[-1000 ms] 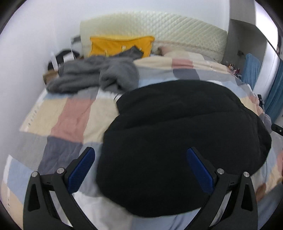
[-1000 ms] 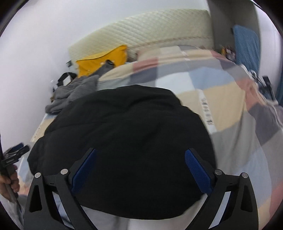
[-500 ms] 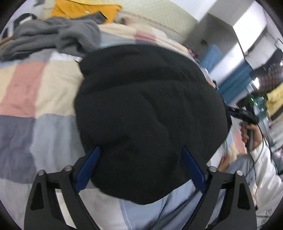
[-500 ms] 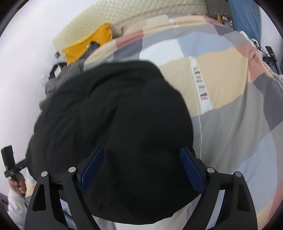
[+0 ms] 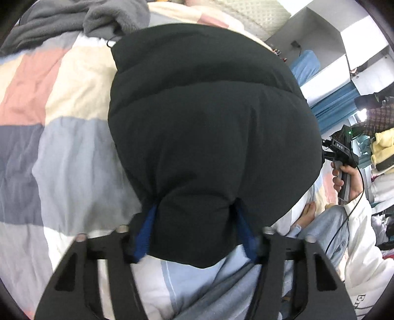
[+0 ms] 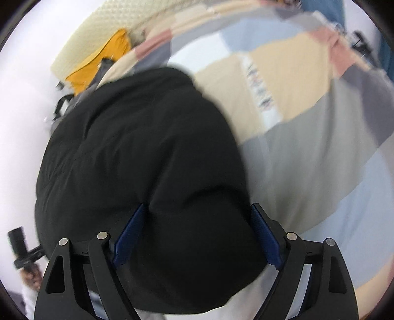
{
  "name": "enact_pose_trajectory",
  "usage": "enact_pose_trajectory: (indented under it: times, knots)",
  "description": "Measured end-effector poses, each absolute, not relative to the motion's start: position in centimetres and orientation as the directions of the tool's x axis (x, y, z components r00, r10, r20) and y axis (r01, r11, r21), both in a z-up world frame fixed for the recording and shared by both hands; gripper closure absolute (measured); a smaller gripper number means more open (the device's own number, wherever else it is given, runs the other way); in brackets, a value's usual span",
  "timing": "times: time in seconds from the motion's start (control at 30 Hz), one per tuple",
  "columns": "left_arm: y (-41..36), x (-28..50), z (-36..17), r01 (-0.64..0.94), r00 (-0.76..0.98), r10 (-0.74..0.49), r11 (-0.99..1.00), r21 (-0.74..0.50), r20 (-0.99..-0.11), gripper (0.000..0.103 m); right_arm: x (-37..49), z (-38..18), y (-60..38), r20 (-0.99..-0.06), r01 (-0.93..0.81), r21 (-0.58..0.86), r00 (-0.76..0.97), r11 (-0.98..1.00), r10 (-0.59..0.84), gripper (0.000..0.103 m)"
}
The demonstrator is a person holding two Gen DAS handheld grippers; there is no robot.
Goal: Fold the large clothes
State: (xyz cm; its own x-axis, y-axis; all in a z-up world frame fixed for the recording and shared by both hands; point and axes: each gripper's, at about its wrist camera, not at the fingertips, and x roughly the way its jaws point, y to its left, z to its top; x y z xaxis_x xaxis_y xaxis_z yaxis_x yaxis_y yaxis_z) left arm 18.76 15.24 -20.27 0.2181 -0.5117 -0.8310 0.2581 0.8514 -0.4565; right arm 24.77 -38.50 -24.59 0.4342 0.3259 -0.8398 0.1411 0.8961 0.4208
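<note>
I've got the black puffer jacket [image 5: 209,128] lying on the patchwork quilt [image 5: 61,157] of the bed, its near edge pinched in my left claw [image 5: 194,229] and my right claw [image 6: 197,236] (fabric bulging between both sets of blue pads).

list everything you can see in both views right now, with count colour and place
black puffer jacket: 1, black, lying on the quilt, near edge pinched by both grippers
patchwork quilt: 1, pink, cream, blue and grey squares, covering the bed
grey garment: 1, grey, crumpled on the quilt beyond the jacket
yellow cushion: 1, yellow, against the headboard
headboard: 1, cream quilted, far end of the bed
left gripper: 1, black with blue pads, closed on the jacket's near edge
right gripper: 1, black with blue pads, pressed into the jacket's near edge
</note>
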Motion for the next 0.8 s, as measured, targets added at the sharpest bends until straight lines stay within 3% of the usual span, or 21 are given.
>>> enact_pose_trajectory:
  times: [0.07, 0.1, 0.2, 0.57, 0.8]
  knots:
    - [14.7, 18.4, -19.8, 0.256, 0.219, -0.499, 0.858, -0.444, -0.838, 0.065, 24.3, -23.9, -37.4, -0.837, 0.085, 0.409, 0.431, 0.909, 0.336, 0.046]
    - [14.5, 18.4, -19.4, 0.254, 0.223, -0.495, 0.861, -0.44, -0.84, 0.072, 23.8, -23.1, -36.7, -0.834, 0.044, 0.399, 0.433, 0.916, 0.342, 0.068]
    - [14.5, 17.6, -18.2, 0.255, 0.233, -0.486, 0.866, -0.429, -0.842, 0.081, 22.7, -20.9, -35.4, -0.856, -0.045, 0.308, 0.423, 0.95, 0.297, 0.089]
    - [13.1, 17.5, -20.6, 0.233, 0.143, -0.4, 0.903, -0.362, -0.905, 0.081, 21.8, -24.3, -33.4, -0.948, -0.148, 0.188, 0.232, 0.971, 0.219, 0.09]
    - [13.6, 16.0, -17.5, 0.192, 0.27, -0.343, 0.935, -0.299, -0.9, 0.07, 20.8, -21.2, -33.7, -0.937, -0.09, 0.19, 0.28, 0.978, 0.208, 0.086]
